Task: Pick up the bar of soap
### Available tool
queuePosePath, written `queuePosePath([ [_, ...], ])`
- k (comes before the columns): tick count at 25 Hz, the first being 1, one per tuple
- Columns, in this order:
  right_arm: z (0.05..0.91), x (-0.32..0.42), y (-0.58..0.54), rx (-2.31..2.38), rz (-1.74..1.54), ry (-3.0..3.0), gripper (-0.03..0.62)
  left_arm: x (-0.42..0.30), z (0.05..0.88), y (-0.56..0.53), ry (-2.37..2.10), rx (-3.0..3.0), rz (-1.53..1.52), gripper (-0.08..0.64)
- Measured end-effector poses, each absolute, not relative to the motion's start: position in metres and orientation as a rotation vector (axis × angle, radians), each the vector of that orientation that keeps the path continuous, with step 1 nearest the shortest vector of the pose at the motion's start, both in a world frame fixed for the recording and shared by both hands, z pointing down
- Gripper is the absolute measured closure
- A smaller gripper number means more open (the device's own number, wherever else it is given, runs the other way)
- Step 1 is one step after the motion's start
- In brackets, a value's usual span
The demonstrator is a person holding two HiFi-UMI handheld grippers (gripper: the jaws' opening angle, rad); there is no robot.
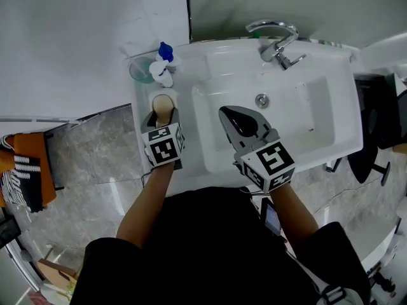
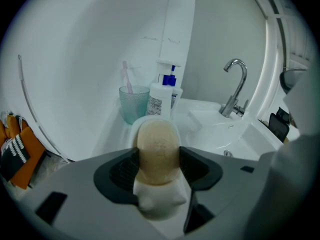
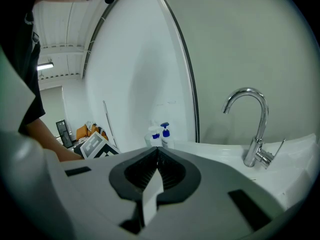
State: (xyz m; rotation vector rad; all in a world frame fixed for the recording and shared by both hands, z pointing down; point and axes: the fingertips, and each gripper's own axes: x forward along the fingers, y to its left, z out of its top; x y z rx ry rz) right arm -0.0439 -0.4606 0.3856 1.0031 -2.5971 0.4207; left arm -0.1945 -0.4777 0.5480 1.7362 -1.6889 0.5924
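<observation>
A tan oval bar of soap (image 2: 158, 150) sits between the jaws of my left gripper (image 2: 159, 159), which is shut on it. In the head view the soap (image 1: 163, 103) shows at the tip of the left gripper (image 1: 161, 114), over a white soap dish (image 1: 154, 98) on the sink's left ledge. My right gripper (image 1: 240, 121) hovers above the basin with its jaws shut and nothing between them; in its own view the right gripper (image 3: 157, 154) shows closed pads.
A white sink (image 1: 331, 129) has a chrome tap (image 1: 278, 40) at the back and a drain (image 1: 261, 100). A teal cup (image 2: 133, 103) with a toothbrush and pump bottles (image 2: 162, 96) stand at the back left corner. White wall lies behind.
</observation>
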Motion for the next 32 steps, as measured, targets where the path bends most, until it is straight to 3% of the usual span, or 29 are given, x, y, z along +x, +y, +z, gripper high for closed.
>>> queuePosePath([
  [23, 0.379, -0.05, -0.458, 0.995, 0.394, -2.609, 0.586, -0.203, 0.531, -0.475, -1.638, 1.845, 0.492, 0.294],
  [32, 0.365, -0.054, -0.459, 0.993, 0.338, -2.638, 0.586, -0.212, 0.461, -0.467, -1.707, 2.021, 0.372, 0.293],
])
